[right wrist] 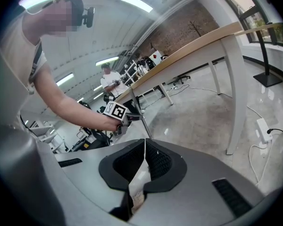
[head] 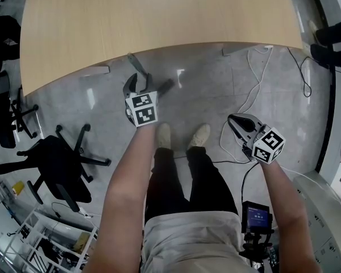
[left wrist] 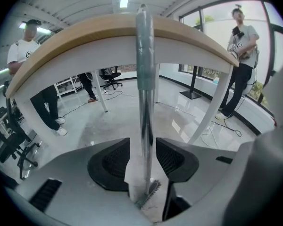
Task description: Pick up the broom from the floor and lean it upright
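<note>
Status: the broom [left wrist: 144, 93] is up. It stands close to upright, head down on the floor [head: 207, 81], with the top of the handle against the front edge of the desk [head: 159, 21]. Judged: lifting and leaning are done. What is left is drawing the gripper clear without nudging the handle.

Left to right:
- Office chair [head: 59, 158] at far left, feet splayed, well apart from the broom; no hindrance
- Left hand-held gripper [head: 137, 83]: jaws apart, the handle standing between them, pads not pressing on it. The broom looks to be resting on its own lean
- The person's shoes [head: 182, 135] are near the broom's foot, on the near side
- Right hand-held gripper [right wrist: 145, 150]: jaws closed together, nothing between them, held well apart from the broom
- A desk leg [left wrist: 216, 102] stands right of the handle; white cables [head: 251, 92] loop over the floor further right

Room: bare floor lies on both sides of the handle and back toward the person, so pulling straight back along the jaws looks clear. The handle is smooth metal and only touches the desk edge, so it may slide sideways if clipped
</note>
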A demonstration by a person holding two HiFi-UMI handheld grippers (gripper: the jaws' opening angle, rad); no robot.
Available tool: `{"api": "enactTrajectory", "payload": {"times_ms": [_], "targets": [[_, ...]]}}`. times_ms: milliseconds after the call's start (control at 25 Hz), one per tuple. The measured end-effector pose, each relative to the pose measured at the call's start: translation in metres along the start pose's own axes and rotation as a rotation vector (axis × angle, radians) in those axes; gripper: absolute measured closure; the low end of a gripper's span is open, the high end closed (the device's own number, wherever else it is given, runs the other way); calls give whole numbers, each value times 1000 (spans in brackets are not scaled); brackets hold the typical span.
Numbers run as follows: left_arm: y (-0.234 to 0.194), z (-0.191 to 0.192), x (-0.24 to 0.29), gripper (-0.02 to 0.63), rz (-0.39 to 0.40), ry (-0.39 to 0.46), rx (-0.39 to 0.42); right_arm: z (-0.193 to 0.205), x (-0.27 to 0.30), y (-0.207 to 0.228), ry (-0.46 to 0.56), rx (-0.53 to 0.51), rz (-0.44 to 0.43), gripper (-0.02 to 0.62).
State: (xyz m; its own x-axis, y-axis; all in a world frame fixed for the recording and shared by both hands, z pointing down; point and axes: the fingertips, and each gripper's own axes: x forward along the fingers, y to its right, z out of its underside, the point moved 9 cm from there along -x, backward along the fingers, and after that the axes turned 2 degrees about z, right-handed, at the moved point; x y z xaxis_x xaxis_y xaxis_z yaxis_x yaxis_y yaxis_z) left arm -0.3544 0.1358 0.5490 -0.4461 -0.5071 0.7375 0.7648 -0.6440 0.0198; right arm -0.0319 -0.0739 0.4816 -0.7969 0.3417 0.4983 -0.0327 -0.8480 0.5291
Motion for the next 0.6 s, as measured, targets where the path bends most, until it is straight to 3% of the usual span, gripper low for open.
{"api": "enactTrajectory", "payload": {"times_ms": [120, 280, 400, 600], "targets": [[5, 8, -15, 453, 14, -15, 4, 1, -1, 2, -7, 4, -2, 577], [11, 47, -45, 455, 38, -80, -9, -1, 0, -1, -11, -1, -28, 577], [10, 65, -74, 535, 27, -86, -75, -8, 5, 6, -1, -19, -46, 577], [22, 71, -141, 574, 38, -38, -202, -6, -12, -3, -47, -42, -64, 577]]}}
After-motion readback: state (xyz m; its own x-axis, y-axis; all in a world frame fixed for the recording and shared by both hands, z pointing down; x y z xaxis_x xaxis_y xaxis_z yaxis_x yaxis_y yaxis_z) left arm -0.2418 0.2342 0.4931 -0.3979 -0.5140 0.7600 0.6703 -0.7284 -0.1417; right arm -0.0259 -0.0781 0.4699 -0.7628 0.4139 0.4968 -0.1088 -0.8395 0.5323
